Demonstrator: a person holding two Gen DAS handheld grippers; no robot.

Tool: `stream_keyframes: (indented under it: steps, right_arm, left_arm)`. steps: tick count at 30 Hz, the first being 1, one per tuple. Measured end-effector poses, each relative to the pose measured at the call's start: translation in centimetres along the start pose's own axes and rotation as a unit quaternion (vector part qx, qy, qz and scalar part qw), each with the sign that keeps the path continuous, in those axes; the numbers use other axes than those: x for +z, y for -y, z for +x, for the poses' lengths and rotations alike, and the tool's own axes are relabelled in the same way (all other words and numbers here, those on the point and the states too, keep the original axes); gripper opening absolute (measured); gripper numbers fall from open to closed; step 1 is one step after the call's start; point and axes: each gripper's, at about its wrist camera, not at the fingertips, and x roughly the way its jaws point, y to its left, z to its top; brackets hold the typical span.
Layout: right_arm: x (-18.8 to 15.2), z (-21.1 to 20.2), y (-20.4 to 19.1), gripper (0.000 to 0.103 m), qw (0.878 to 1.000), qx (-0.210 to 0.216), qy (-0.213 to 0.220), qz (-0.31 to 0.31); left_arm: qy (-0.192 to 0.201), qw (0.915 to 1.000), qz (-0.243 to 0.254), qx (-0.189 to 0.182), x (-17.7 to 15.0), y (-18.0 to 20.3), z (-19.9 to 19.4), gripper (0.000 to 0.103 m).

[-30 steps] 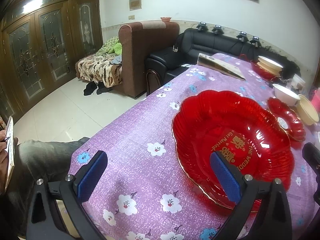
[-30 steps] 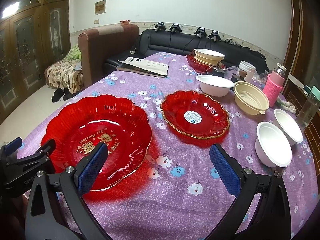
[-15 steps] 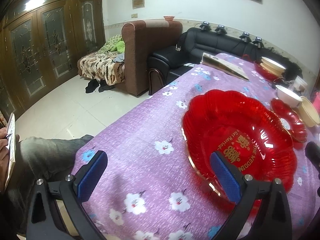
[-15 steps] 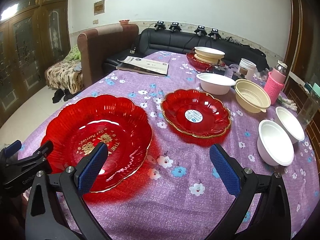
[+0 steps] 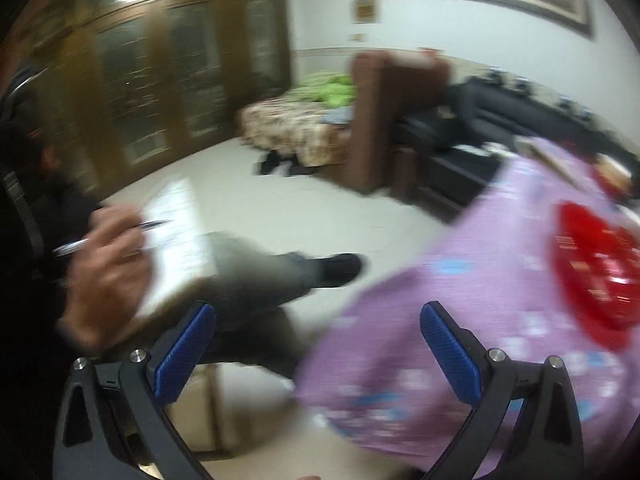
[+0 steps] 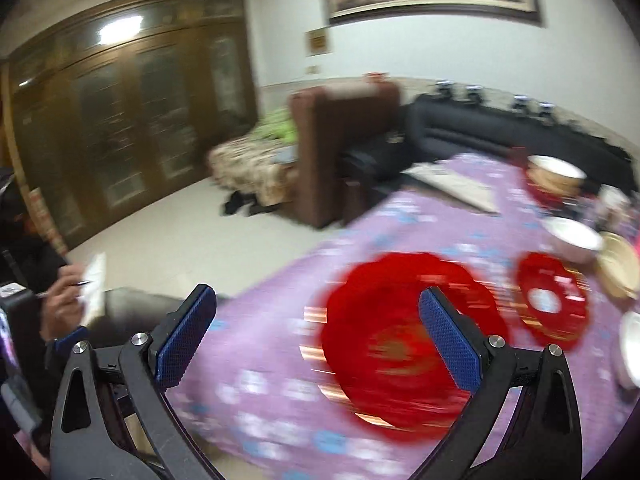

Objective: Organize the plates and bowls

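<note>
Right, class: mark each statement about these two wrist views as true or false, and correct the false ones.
1. Both grippers are open and hold nothing. True: the left gripper and the right gripper both stand wide apart.
2. The large red plate is stacked on the small red plate. False: they lie side by side on the purple floral tablecloth.
3. A seated person's hand holds a pen over paper. True.
4. The tablecloth is green. False: it is purple with flowers.

Left of the purple tablecloth (image 5: 460, 320), a seated person's hand (image 5: 104, 276) held a pen (image 5: 112, 234) over paper (image 5: 180, 240).
</note>
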Motion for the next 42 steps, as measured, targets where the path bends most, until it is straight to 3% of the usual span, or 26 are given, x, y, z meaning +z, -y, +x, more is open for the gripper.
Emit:
stream_keyframes:
  steps: [4, 5, 8, 12, 15, 18, 21, 23, 26, 29, 32, 37, 42]
  right_arm:
    - [1.3, 4.9, -7.7, 0.103, 0.995, 0.079, -0.052, -0.029]
    - [1.4, 5.7, -9.1, 0.103, 0.994, 0.082, -0.057, -0.036]
    - [1.5, 10.1, -15.3, 0.103, 0.988, 0.102, -0.091, -0.072]
    - [0.6, 14.9, -20.8, 0.103, 0.98, 0.119, -0.126, -0.096]
    - [0.2, 18.9, -24.5, 0.102, 0.97, 0.126, -0.168, -0.118]
    - [-0.5, 20.3, -25.2, 0.097, 0.958, 0.129, -0.213, -0.145]
    - [-0.7, 18.1, -22.2, 0.093, 0.951, 0.125, -0.225, -0.17]
    - [0.3, 14.4, -18.1, 0.093, 0.958, 0.128, -0.198, -0.16]
    - [1.5, 8.8, -12.1, 0.093, 0.972, 0.1, -0.146, -0.152]
    - [2.0, 3.5, -5.2, 0.094, 0.984, 0.023, -0.1, -0.144]
    - [1.2, -0.7, 1.6, 0.094, 0.985, -0.075, -0.085, -0.129]
    - [-0.4, -3.2, 10.5, 0.094, 0.979, -0.17, -0.097, -0.049]
    - [-2.8, -2.3, 16.5, 0.094, 0.973, -0.188, -0.122, 0.057]
  left_arm:
    - [-0.026, 0.9977, 0.004, 0.063, -2.6, -3.5, 1.5, 0.103]
    - [-0.042, 0.9966, 0.008, 0.071, -3.6, -4.1, 2.0, 0.103]
    - [-0.066, 0.9947, 0.022, 0.076, -5.7, -4.7, 2.4, 0.103]
    - [-0.054, 0.9948, 0.038, 0.078, -6.9, -4.3, 1.6, 0.103]
    - [-0.047, 0.9954, 0.041, 0.073, -6.8, -4.2, 1.6, 0.103]
    - [-0.049, 0.9957, 0.044, 0.065, -6.9, -4.1, 2.0, 0.103]
    - [-0.042, 0.9965, 0.047, 0.055, -6.6, -3.5, 2.5, 0.103]
    - [-0.032, 0.9972, 0.053, 0.041, -6.0, -2.3, 2.2, 0.103]
    - [-0.01, 0.9978, 0.065, -0.001, -4.0, 0.3, 1.5, 0.103]
    - [0.001, 0.9959, 0.08, -0.041, -1.5, 3.6, 1.2, 0.103]
    - [0.008, 0.9927, 0.089, -0.081, 0.9, 7.7, 1.1, 0.103]
    - [-0.01, 0.9871, 0.11, -0.116, 3.0, 13.5, 1.8, 0.103]
    - [-0.048, 0.9843, 0.124, -0.116, 4.3, 18.0, 2.8, 0.103]
